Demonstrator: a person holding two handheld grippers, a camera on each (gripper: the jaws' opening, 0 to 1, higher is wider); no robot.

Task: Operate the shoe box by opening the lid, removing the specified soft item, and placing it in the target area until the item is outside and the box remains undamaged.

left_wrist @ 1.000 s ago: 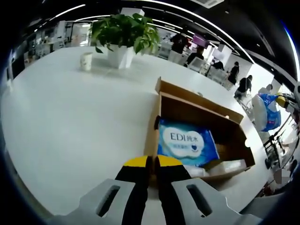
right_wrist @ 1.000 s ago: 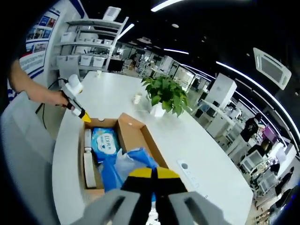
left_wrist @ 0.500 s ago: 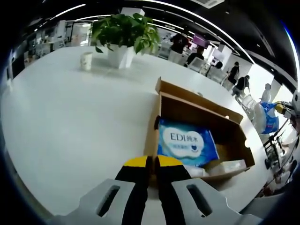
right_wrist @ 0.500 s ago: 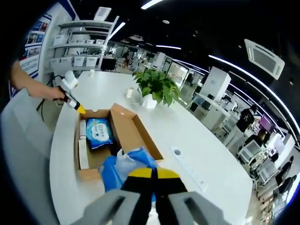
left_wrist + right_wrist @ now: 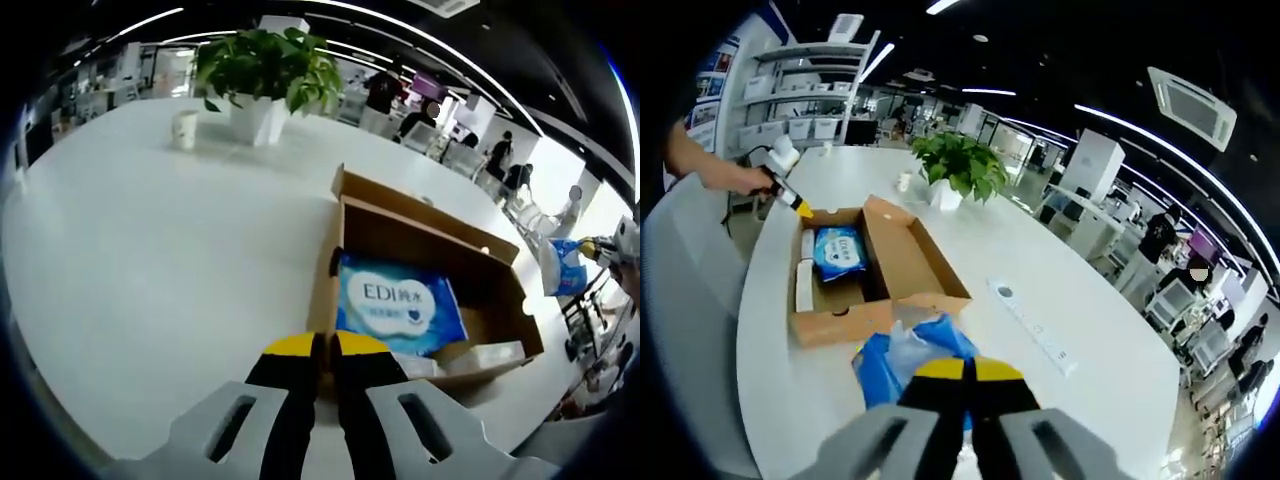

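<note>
Two steps judged done, the third in hand: lid of the shoe box (image 5: 840, 322) folded open, blue soft pack (image 5: 902, 352) already out and clamped between the closed jaws of the right gripper (image 5: 962, 372). Seen from the right gripper view, hangs above the white table (image 5: 970, 300), just this side of the box's near wall and clear of it; from the left gripper view, shows as a small blue bundle far off to the right, beyond the box's far corner. Left gripper (image 5: 325, 345) sits with jaws pressed together at the box's end wall, apparently steadying it; cannot tell whether any card is pinched between them. Inside the box: a blue-and-white wipes pack (image 5: 400, 300) lying flat, plus a pale item along one side. Elsewhere on the table: a power strip (image 5: 1035, 325) to the right of the box, a potted plant (image 5: 265, 65) and a paper cup (image 5: 184, 130) well beyond it. Next move, as a judgement: carry the pack over to the target area, not marked in either view, lower onto bare table well short of the power strip, and only then release. Meanwhile keep the left jaws gentle on the cardboard to avoid creasing the wall.
</note>
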